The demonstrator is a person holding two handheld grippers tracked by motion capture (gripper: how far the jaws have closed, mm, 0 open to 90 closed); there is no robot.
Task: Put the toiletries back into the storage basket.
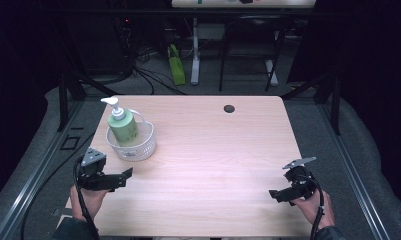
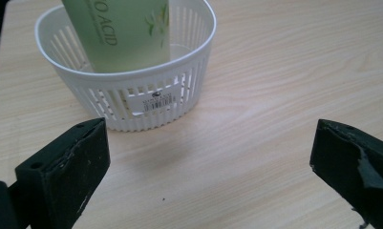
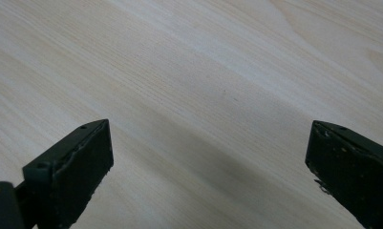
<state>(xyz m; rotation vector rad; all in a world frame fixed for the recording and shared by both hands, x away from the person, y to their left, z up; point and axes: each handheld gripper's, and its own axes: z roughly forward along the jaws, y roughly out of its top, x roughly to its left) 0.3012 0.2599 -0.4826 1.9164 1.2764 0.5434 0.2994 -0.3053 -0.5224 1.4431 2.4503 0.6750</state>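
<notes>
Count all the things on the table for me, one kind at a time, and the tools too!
White basket: 1
Green pump bottle, standing in the basket: 1
Black tools, both open: 2, the left tool near the basket and the right tool over bare table
Total: 4

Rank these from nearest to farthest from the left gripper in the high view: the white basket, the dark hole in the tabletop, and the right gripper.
1. The white basket, just ahead of the left gripper on the table's left side, with the green pump bottle standing in it.
2. The dark hole, near the far edge, right of centre.
3. The right gripper, at the near right corner.
</notes>
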